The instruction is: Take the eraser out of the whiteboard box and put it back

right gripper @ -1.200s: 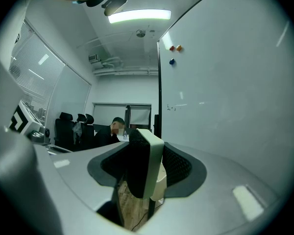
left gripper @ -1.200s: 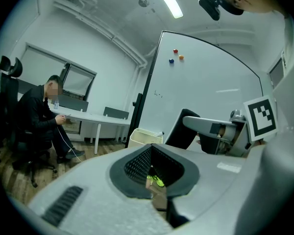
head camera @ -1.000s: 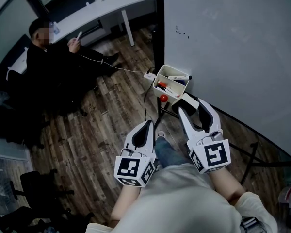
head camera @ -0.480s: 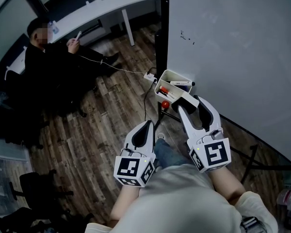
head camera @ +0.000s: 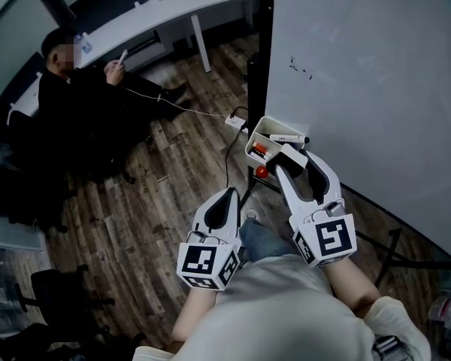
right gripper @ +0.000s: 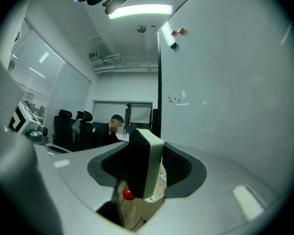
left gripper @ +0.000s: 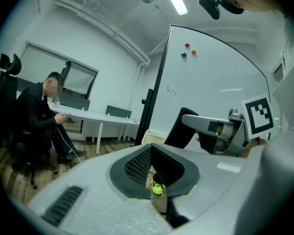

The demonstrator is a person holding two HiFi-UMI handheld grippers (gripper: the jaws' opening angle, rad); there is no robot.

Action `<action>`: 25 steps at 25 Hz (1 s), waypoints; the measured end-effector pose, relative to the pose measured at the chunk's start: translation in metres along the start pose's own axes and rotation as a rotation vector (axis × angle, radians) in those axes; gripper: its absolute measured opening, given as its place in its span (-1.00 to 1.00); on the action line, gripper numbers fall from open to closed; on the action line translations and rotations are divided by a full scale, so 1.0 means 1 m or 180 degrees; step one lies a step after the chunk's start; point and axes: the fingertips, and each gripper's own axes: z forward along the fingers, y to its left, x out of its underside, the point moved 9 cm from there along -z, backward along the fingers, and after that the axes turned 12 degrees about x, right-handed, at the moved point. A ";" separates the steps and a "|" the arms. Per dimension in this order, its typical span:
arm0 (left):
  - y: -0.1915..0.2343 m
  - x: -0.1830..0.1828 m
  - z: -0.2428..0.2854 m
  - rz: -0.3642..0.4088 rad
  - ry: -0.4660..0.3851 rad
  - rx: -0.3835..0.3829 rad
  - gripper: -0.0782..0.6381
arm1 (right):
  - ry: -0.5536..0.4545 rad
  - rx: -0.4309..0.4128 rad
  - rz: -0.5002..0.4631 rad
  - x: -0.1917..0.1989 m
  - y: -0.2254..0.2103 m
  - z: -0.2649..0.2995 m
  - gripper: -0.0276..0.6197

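Note:
My right gripper (head camera: 295, 162) is shut on the eraser (head camera: 291, 157), a block with a white back and black felt, held upright between the pads (right gripper: 145, 163). The eraser hangs just at the near rim of the small white box (head camera: 264, 135) fixed to the whiteboard (head camera: 376, 89); markers (head camera: 289, 138) lie inside it. In the left gripper view the box (left gripper: 151, 136) shows beside the board's black post, with the right gripper (left gripper: 186, 127) to its right. My left gripper (head camera: 228, 199) hangs shut and holds nothing, lower left over the wooden floor.
A red knob (head camera: 261, 171) sits under the box on the board's stand. A power strip (head camera: 233, 119) and its cable lie on the floor nearby. A seated person (head camera: 83, 104) with a phone is at the left by a white desk (head camera: 158, 13). Black chairs (head camera: 60, 292) stand at the lower left.
Both grippers have moved toward the whiteboard; the box now sits closer to the right gripper, with the eraser at its near rim. The grip on the eraser is unchanged.

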 end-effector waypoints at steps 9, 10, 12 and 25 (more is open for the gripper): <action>0.012 -0.002 0.009 -0.0034 0.0002 -0.0007 -0.77 | 0.0064 0.0018 -0.0023 0.006 -0.002 0.016 -0.26; 0.013 -0.002 0.010 -0.0037 0.0002 -0.0006 -0.77 | 0.0073 0.0027 -0.0021 0.007 -0.002 0.017 -0.26; 0.014 -0.001 0.012 -0.0042 0.0002 -0.0004 -0.77 | 0.0090 0.0045 -0.0018 0.009 -0.003 0.019 -0.26; 0.019 0.000 0.023 -0.0099 0.0025 -0.0015 -0.77 | 0.0250 0.0048 -0.0051 0.024 -0.010 0.031 -0.26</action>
